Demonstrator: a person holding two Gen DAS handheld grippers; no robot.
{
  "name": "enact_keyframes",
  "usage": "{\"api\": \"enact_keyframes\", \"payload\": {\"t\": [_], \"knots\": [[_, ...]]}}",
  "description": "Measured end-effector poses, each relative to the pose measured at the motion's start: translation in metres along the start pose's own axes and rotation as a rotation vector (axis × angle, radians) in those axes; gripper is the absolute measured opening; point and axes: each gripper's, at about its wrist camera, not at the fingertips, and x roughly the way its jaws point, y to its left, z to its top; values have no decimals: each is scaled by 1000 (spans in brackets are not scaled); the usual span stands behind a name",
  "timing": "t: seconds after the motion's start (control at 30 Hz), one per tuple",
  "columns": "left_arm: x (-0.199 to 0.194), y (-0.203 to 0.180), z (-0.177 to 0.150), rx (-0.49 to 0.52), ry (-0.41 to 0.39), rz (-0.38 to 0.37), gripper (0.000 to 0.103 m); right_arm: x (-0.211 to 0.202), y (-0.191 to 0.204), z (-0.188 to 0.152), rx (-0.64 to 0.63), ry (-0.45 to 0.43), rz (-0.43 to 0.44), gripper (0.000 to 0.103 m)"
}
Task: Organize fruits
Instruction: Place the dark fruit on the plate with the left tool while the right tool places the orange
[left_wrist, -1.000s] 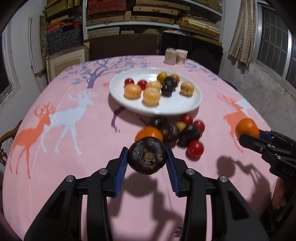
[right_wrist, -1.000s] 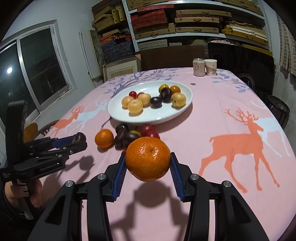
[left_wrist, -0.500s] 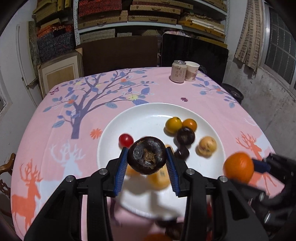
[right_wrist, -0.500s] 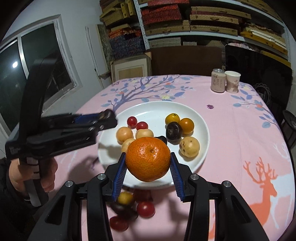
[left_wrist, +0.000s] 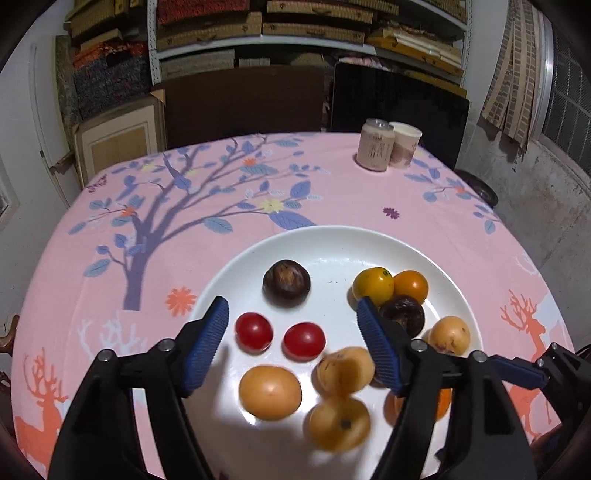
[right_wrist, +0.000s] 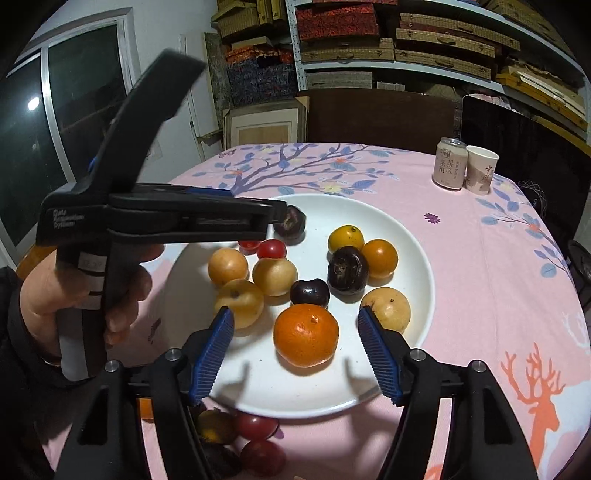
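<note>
Both claws hang over the white plate (left_wrist: 454, 280) on the pink-clothed surface (left_wrist: 184, 206), and both are letting go. The left claw (left_wrist: 291, 332) is spreading its blue pads with nothing pressed between them; the dark fruit (left_wrist: 286, 283) sits on the plate just beyond its tips, free of the pads. Between and below the pads lie two red tomatoes (left_wrist: 254, 331), and nearer the camera three pale yellow-orange fruits (left_wrist: 270, 392), two of them blurred.

The right claw (right_wrist: 295, 345) is likewise opening. The orange (right_wrist: 306, 335) rests on the near part of the plate, between its pads but with a clear gap on each side. Just behind it is a small dark cherry-like fruit (right_wrist: 309, 292), and behind that a larger dark wrinkled fruit (right_wrist: 347, 270), with a yellow one and a small orange one touching it. A pale yellow fruit (right_wrist: 386, 308) sits beside the right pad.

From the right camera, a hand (right_wrist: 55, 295) grips the left tool's handle, which reaches across the plate's far left side, its tip right by the dark fruit.

Off the plate, at the near edge, a few fruits lie on the cloth: red tomatoes (right_wrist: 256, 424) and darker ones, partly hidden by the right claw. At the far side stand a can (right_wrist: 450, 163) and a paper cup (right_wrist: 481, 169), touching.
</note>
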Motion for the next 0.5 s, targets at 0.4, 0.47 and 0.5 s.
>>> {"api": "enact_keyframes", "payload": {"t": [0.4,0.47,0.5], "knots": [[-96,5,-127,42,69,-50,83,-68,32,-65,66,33,34,70],[-99,5,-149,39,102,-66,83,-73,38,-81,79,35,33,70],[-100,4,-158,43,105,-53,83,-75,40,-88,91,34,33,70]]}}
